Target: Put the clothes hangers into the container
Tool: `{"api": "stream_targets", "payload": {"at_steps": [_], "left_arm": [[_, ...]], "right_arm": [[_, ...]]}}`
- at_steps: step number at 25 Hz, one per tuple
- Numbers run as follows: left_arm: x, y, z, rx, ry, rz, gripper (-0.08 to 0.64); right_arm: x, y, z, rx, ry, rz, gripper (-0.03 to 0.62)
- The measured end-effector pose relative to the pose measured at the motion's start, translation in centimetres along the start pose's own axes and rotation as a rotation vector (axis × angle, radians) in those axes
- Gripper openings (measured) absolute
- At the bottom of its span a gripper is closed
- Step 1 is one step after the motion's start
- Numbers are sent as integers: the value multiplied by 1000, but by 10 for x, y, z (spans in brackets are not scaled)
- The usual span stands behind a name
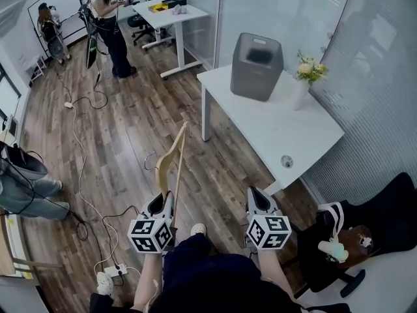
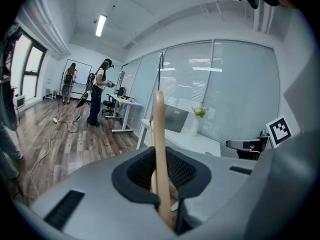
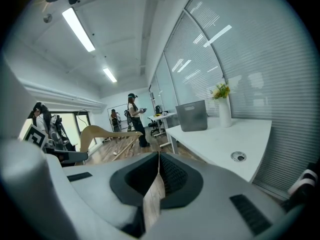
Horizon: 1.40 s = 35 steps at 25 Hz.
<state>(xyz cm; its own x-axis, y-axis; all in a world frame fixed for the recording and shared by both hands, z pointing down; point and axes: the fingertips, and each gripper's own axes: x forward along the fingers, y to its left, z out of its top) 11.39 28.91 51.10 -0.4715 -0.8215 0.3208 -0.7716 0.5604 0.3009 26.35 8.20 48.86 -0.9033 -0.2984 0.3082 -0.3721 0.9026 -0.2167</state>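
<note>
Jaws of the left gripper (image 1: 160, 204) clamp a pale wooden clothes hanger (image 1: 171, 156), its long axis running straight ahead. The grey box-shaped container (image 1: 256, 67) stands farther ahead, to their right. The right gripper (image 1: 258, 201) has its jaws together, empty.

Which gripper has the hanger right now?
The left gripper: its jaws are clamped on the wooden hanger. The right gripper is shut with nothing between its jaws.

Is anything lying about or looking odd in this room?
Only the loose cables snaking across the wooden floor to a power strip by a white shoe, a possible trip hazard. The grey container and flower vase stand upright on the white table.
</note>
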Motion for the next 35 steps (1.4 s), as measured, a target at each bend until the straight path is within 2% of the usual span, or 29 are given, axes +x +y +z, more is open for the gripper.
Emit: {"api": "stream_targets", "payload": {"at_steps": [11, 21, 35], "left_arm": [[55, 32, 32, -6, -7, -14, 57], [96, 68, 55, 9, 7, -40, 57], [91, 78, 49, 5, 38, -59, 57]], "right_arm": [[61, -4, 25, -13, 2, -17, 31], [117, 4, 34, -1, 9, -37, 31], [125, 15, 21, -1, 42, -41, 31]]}}
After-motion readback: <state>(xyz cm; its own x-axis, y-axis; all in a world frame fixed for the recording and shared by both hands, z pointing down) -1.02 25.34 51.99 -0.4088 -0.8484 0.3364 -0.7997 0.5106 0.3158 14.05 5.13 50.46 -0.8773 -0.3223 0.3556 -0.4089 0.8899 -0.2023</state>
